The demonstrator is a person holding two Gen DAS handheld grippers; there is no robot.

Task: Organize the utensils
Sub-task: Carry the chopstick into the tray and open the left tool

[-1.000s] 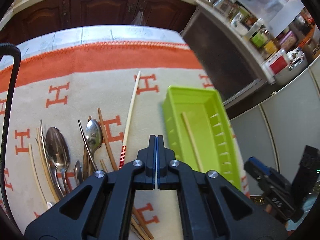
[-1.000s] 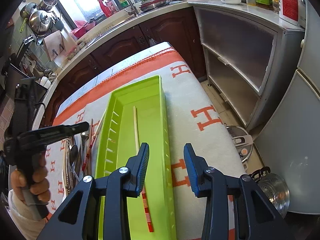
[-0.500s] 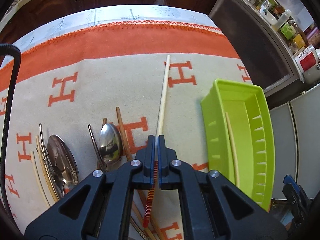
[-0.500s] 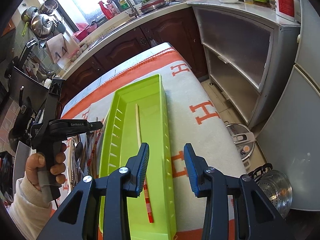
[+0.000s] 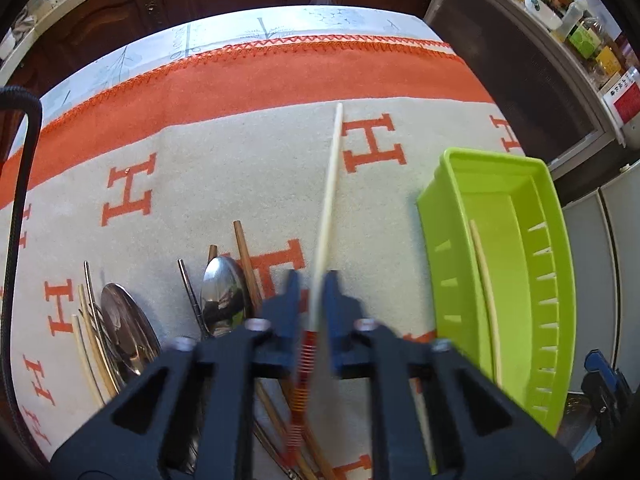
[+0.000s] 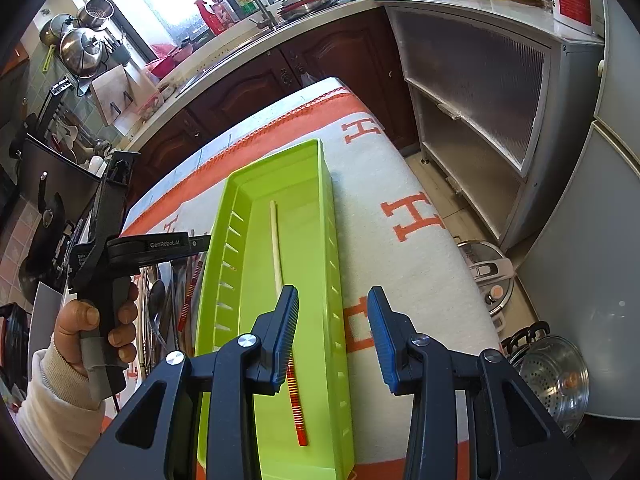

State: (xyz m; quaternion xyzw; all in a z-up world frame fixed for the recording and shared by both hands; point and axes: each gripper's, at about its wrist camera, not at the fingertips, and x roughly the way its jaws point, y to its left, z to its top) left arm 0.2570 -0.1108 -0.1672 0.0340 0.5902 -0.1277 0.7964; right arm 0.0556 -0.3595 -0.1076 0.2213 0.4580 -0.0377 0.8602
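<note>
A cream chopstick with a red banded end (image 5: 330, 184) lies on the orange-and-beige cloth. My left gripper (image 5: 312, 280) points steeply down over it. Its jaws are parted by a narrow gap, and the chopstick runs through that gap. From the right wrist view the left gripper (image 6: 200, 242) is held by a hand (image 6: 92, 328) left of the tray. The lime green tray (image 5: 556, 240) holds a matching chopstick (image 6: 276, 248). My right gripper (image 6: 333, 296) hovers open over the tray's (image 6: 224, 248) near end, with nothing between its pads.
Two spoons (image 5: 220, 292) (image 5: 124, 328) and several brown chopsticks (image 5: 244, 256) lie in a pile left of the gripper. A black cable (image 5: 20, 200) hangs at the left. Past the table's right edge, a pressure cooker (image 6: 492, 276) and a steamer pot (image 6: 556, 376) sit on the floor.
My left gripper has tipped down and come lower over the red-ended chopstick, and its jaws have parted slightly. The right gripper has held still over the tray.
</note>
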